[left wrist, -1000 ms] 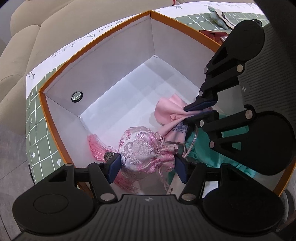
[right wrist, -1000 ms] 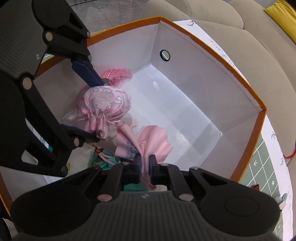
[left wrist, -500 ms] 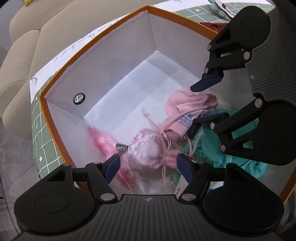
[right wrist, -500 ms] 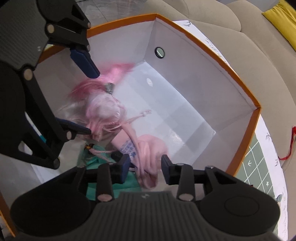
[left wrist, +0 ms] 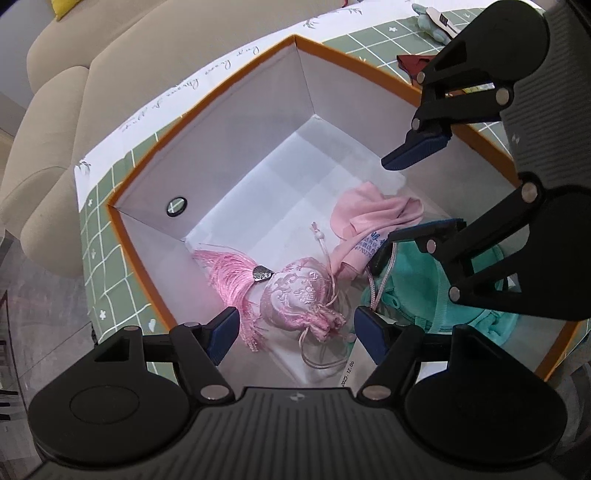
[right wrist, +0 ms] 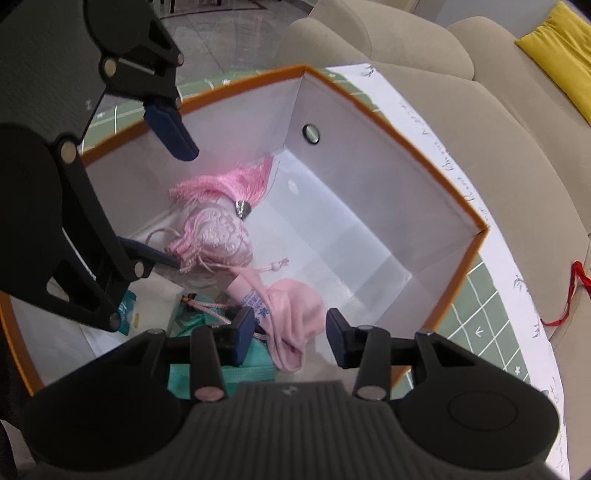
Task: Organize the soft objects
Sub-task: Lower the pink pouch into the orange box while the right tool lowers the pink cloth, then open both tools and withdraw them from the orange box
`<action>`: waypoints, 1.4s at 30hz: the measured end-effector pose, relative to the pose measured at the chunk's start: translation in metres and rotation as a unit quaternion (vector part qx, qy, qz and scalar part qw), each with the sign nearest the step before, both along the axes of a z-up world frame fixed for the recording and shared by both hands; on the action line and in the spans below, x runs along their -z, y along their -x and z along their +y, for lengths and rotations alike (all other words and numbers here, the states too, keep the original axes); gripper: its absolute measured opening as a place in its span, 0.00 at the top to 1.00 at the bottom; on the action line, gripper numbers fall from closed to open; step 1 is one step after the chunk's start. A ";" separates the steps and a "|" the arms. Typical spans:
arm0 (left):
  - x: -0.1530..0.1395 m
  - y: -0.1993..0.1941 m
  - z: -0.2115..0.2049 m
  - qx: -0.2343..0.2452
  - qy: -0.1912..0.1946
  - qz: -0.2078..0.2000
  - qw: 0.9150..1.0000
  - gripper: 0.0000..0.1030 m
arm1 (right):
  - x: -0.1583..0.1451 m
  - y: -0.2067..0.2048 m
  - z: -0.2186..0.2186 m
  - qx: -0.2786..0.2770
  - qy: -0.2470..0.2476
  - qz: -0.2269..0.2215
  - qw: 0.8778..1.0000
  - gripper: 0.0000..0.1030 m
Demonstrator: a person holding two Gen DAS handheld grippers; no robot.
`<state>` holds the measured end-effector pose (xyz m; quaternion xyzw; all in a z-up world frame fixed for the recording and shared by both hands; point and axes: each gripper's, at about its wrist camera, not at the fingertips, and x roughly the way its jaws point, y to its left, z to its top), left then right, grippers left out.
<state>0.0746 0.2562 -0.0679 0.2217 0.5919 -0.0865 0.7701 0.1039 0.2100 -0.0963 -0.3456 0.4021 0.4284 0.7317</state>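
A white box with an orange rim (left wrist: pixel 221 90) (right wrist: pixel 458 192) holds the soft things. A pink embroidered pouch (left wrist: pixel 295 299) (right wrist: pixel 218 236) with a pink tassel (left wrist: pixel 229 269) (right wrist: pixel 229 182) lies on the box floor. A pink cloth (left wrist: pixel 373 218) (right wrist: pixel 291 314) lies beside it, partly over a teal fabric item (left wrist: pixel 413 288) (right wrist: pixel 192 321). My left gripper (left wrist: pixel 295 334) is open and empty above the pouch. My right gripper (right wrist: pixel 291 338) is open and empty above the pink cloth.
The box stands on a green checked cloth (left wrist: pixel 107 258) (right wrist: pixel 491 314). A beige sofa (left wrist: pixel 55 92) (right wrist: pixel 498 129) lies beyond it, with a yellow cushion (right wrist: pixel 557 51). A dark red item (left wrist: pixel 413 62) and a grey-blue item (left wrist: pixel 432 22) lie on the cloth behind the box.
Both grippers have opened and lifted back. The left let go of the pink pouch, the right let go of the pink cloth; both now lie on the box floor.
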 end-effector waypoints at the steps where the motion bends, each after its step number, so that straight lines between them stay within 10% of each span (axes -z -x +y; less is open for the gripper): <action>1: -0.001 -0.001 0.000 -0.001 0.000 -0.001 1.000 0.19 | -0.003 0.000 -0.001 0.001 -0.004 -0.001 1.000 0.59; 21: -0.046 0.035 -0.013 -0.049 0.034 -0.083 0.995 0.19 | -0.054 -0.002 -0.065 0.034 -0.072 -0.013 0.997 0.55; 42: -0.075 0.049 -0.117 -0.002 0.158 -0.151 0.976 0.16 | -0.099 0.005 -0.354 0.213 -0.181 -0.051 0.959 0.50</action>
